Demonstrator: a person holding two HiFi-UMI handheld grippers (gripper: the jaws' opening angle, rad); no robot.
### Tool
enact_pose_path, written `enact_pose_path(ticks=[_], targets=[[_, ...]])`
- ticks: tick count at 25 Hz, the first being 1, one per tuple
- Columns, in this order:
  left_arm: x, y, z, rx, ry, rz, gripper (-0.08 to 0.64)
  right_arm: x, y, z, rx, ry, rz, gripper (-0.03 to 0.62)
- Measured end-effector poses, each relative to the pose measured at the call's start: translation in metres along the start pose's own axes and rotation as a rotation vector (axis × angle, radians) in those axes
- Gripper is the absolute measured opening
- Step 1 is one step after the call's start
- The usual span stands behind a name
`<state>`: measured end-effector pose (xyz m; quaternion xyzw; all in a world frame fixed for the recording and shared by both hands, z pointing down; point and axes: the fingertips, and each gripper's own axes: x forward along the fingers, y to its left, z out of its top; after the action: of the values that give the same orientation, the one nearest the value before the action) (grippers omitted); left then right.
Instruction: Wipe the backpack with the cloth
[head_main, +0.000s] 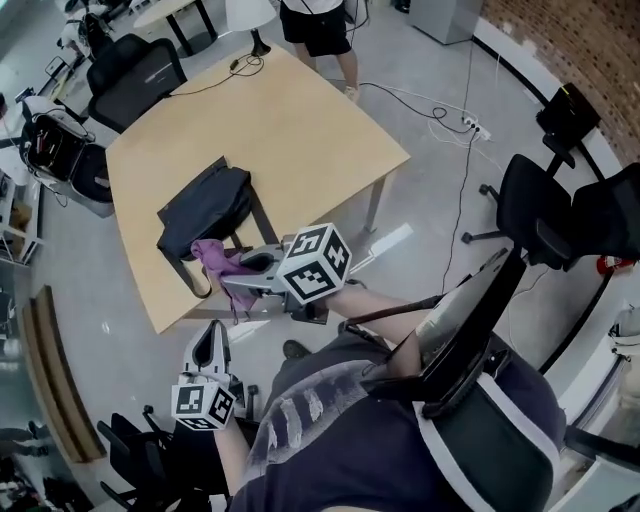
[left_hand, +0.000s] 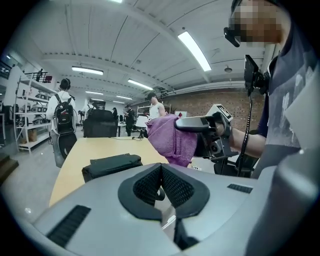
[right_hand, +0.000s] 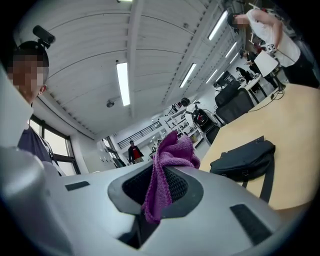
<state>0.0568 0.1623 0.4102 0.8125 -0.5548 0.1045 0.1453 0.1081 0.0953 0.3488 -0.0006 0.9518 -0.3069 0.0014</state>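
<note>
A: How many things are we counting here?

B: One black backpack (head_main: 205, 208) is lying flat on one wooden tabletop (head_main: 300, 130), and there is one purple cloth (head_main: 213, 257). Two tongs are showing, and two marker cubes (head_main: 315, 262), one riding on each.

A: What are the tongs doing?

B: The right tongs (head_main: 238, 272) are pinching the cloth. In the right gripper view the jaws are pressing on one fold, and the rest is bunching up above them. The left tongs (head_main: 212, 335) are hanging low beside the person's body, off the tabletop. Their jaws are meeting pad to pad, with nothing between.

A: And where is the cloth sitting against the backpack?

B: It is hovering at the near edge of the tabletop, just beside the backpack. In the left gripper view a gap is showing between the two, so they are looking apart.

A: Is something hiding?

B: Yes. In the head view the cloth is covering the tips of the right tongs. A strap (head_main: 185, 274) is hanging over the tabletop's edge. A standing person (head_main: 320, 25) at the far end is being cut off by the top border. In the left gripper view the small figures (left_hand: 65, 112) at the back are blurring together, so I am not counting them.
</note>
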Motion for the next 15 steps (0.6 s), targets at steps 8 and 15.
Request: enact_pose_path(ticks=[8, 15], targets=[[-0.058, -0.004, -0.009, -0.016, -0.052, 0.033, 0.006, 0.016, 0.048, -0.041, -0.033, 0.074, 0.009, 0.029], [-0.157, -0.009, -0.042, -0.061, -0.087, 0.013, 0.006, 0.044, 0.116, -0.102, 0.032, 0.097, -0.014, 0.029]])
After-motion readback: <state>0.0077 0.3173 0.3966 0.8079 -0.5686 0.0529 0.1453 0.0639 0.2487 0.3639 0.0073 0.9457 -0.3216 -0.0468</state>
